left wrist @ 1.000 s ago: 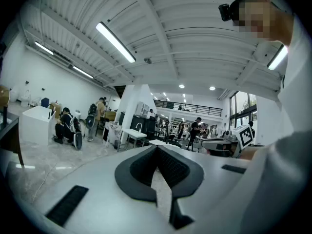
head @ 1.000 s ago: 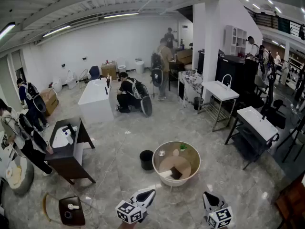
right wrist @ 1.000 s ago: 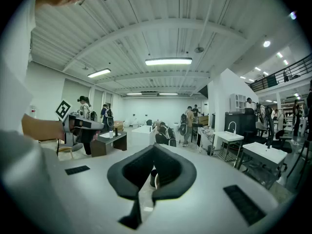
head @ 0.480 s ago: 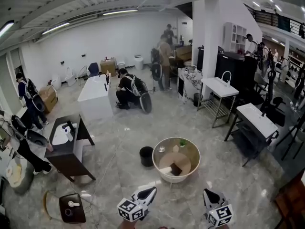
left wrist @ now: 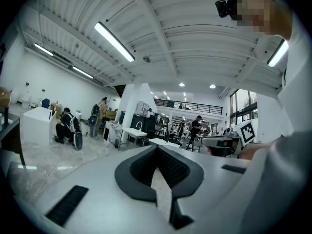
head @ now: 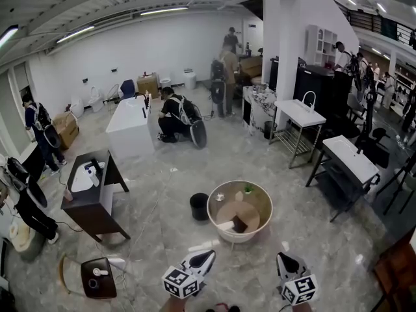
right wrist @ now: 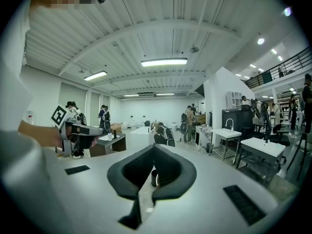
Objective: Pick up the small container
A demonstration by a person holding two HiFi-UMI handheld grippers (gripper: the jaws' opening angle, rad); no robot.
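We are holding the left gripper (head: 205,259) and right gripper (head: 286,262) short of the round tub (head: 235,238), jaws fully closed and empty; the entire pickup is awaiting us.

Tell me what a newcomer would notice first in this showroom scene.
The round white tub on the marble floor at the centre of the head view draws the eye first, with a black bucket close beside it on the left. Low in front, the left tongs and right tongs point toward it, both shut and empty. Farther back, a person crouches beside a long white bathtub.
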